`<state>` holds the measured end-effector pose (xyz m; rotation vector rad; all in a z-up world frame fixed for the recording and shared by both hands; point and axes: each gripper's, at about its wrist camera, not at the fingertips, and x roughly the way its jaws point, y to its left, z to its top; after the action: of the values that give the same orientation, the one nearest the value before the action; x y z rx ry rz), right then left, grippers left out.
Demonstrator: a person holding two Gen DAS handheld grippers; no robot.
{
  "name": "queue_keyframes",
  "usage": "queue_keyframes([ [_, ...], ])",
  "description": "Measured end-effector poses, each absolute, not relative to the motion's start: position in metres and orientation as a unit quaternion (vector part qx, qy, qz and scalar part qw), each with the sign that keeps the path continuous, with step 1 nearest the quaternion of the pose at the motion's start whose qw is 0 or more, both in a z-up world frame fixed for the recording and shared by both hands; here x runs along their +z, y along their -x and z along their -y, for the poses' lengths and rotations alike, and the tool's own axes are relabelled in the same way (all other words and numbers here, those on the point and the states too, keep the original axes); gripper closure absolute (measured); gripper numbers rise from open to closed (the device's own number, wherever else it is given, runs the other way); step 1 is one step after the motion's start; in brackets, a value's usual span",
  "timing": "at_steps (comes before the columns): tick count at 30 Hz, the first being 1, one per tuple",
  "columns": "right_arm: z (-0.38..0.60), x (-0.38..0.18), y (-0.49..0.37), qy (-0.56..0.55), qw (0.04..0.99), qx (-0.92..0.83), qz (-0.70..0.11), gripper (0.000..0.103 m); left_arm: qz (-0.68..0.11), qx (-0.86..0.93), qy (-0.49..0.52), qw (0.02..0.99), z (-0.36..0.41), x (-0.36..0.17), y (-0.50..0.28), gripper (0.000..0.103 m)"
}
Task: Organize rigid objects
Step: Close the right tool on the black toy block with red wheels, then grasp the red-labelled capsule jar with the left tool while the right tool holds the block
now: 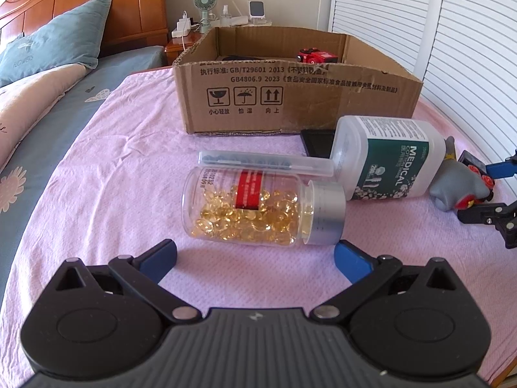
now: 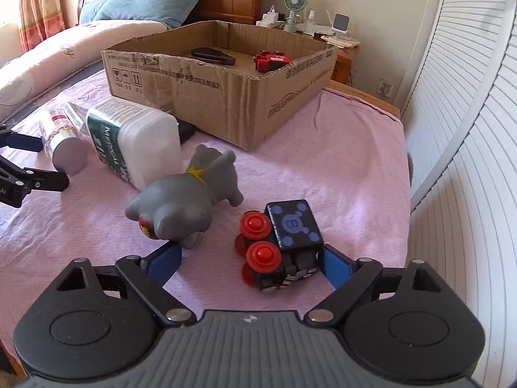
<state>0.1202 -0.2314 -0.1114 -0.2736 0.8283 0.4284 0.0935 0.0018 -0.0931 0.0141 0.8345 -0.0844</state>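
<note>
Approaching two pickups at once on the pink blanket [image 1: 129, 174], with the cardboard box [image 1: 290, 97] as the goal. Toy train [image 2: 281, 252]: black, red-wheeled, tipped on its side well in front of the box, just beside the grey pig figure [image 2: 190, 200]. Right gripper [image 2: 248, 262]: spread wide, its right pad touching or nearly touching the train's end, its left pad close to the pig's foot. A clean grasp likely calls for shifting rightward so that both pads bracket the train alone before closing. Capsule bottle [image 1: 258, 213]: clear, silver-capped, lying on its side in front of the box, touching a clear tube [image 1: 265, 163] behind it and near the cotton-swab jar [image 1: 387, 158]. Left gripper [image 1: 255, 253]: spread, just short of the bottle. Closing across base and cap may suit the round body better than pinching its curved, rolling sides. Already inside the box: a red toy car [image 2: 271, 60] and a dark object [image 2: 211, 55].
</note>
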Motion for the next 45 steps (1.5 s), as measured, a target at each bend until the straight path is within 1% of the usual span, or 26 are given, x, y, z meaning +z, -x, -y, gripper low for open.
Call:
queue_keyframes([
  [2, 0.223, -0.109, -0.114, 0.135, 0.88, 0.217, -0.4, 0.018, -0.405, -0.041, -0.007, 0.913, -0.002, -0.093, -0.093, 0.0],
  [7, 0.21, -0.106, -0.098, 0.144, 0.878, 0.222, -0.398, 0.022, -0.405, -0.041, -0.007, 0.913, -0.002, -0.093, -0.093, 0.0],
  [11, 0.215, -0.106, -0.104, 0.136, 0.882, 0.215, -0.396, 0.023, -0.405, -0.041, -0.007, 0.913, -0.002, -0.093, -0.093, 0.0],
  [13, 0.22, -0.106, -0.109, 0.123, 0.884, 0.216, -0.397, 0.033, -0.405, -0.041, -0.007, 0.913, -0.002, -0.093, -0.093, 0.0],
  [15, 0.222, -0.105, -0.111, 0.108, 0.883, 0.218, -0.4, 0.045, -0.406, -0.041, -0.007, 0.913, -0.002, -0.093, -0.093, 0.0],
  [16, 0.221, -0.104, -0.11, 0.112, 0.885, 0.213, -0.399, 0.046, -0.406, -0.041, -0.007, 0.913, -0.002, -0.093, -0.093, 0.0],
  [29, 0.221, -0.103, -0.081, 0.054, 0.9, 0.095, -0.422, 0.046, -0.408, -0.052, -0.012, 0.911, -0.003, -0.092, -0.093, 0.0],
  [35, 0.223, -0.102, -0.074, 0.047, 0.903, 0.045, -0.425, 0.046, -0.41, -0.053, -0.013, 0.91, -0.003, -0.092, -0.094, 0.0],
  [41, 0.217, -0.106, -0.063, 0.045, 0.911, 0.018, -0.41, 0.046, -0.402, -0.054, -0.015, 0.914, 0.0, -0.093, -0.095, 0.0],
  [45, 0.219, -0.107, -0.063, 0.043, 0.914, 0.023, -0.404, 0.044, -0.389, -0.057, -0.018, 0.919, 0.002, -0.094, -0.095, 0.0],
])
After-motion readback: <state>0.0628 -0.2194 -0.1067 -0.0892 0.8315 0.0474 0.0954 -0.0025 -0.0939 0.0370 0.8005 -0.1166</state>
